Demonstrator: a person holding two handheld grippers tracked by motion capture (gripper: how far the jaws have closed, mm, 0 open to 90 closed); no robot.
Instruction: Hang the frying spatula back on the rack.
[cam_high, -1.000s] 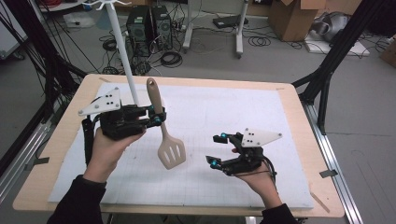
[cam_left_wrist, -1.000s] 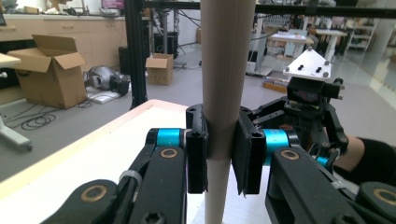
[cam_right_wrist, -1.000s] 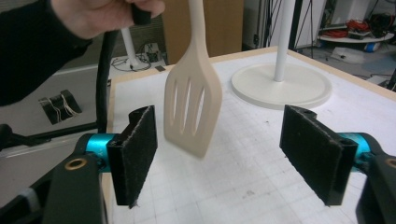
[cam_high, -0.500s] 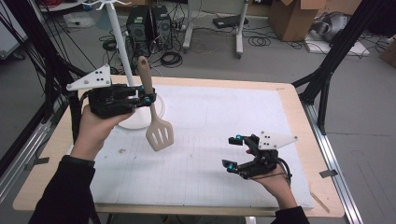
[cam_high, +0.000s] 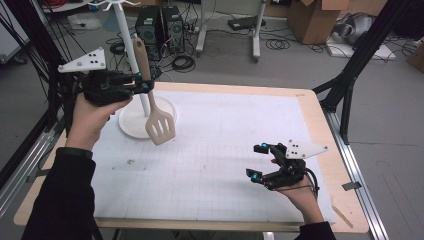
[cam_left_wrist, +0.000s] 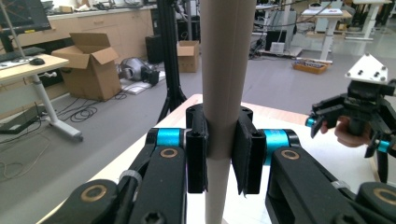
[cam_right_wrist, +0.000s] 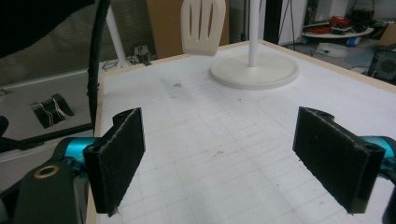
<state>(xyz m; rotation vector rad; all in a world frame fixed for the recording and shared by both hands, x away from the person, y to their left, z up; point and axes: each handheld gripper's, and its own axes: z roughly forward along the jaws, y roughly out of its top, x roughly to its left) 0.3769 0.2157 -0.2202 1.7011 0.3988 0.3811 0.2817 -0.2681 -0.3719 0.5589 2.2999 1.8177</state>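
Upright, the spatula (cam_high: 152, 95) hangs blade-down in the clenched left claw (cam_high: 141, 86), the stand (cam_high: 135, 55) (pole just behind) at twelve o'clock; right claw (cam_high: 260, 161) released.

High view is looking forward and down over the whole table (cam_high: 310, 107), left gripper view is facing across it close on its jaws, right gripper view is looking low along the mat, both sharing the spatula (cam_high: 159, 127).

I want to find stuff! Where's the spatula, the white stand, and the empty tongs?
spatula (cam_high: 161, 127), high view, on its slotted blade.
white stand (cam_high: 131, 121), high view, on its round base.
right tongs (cam_high: 258, 161), high view, midway between the open fingertips.
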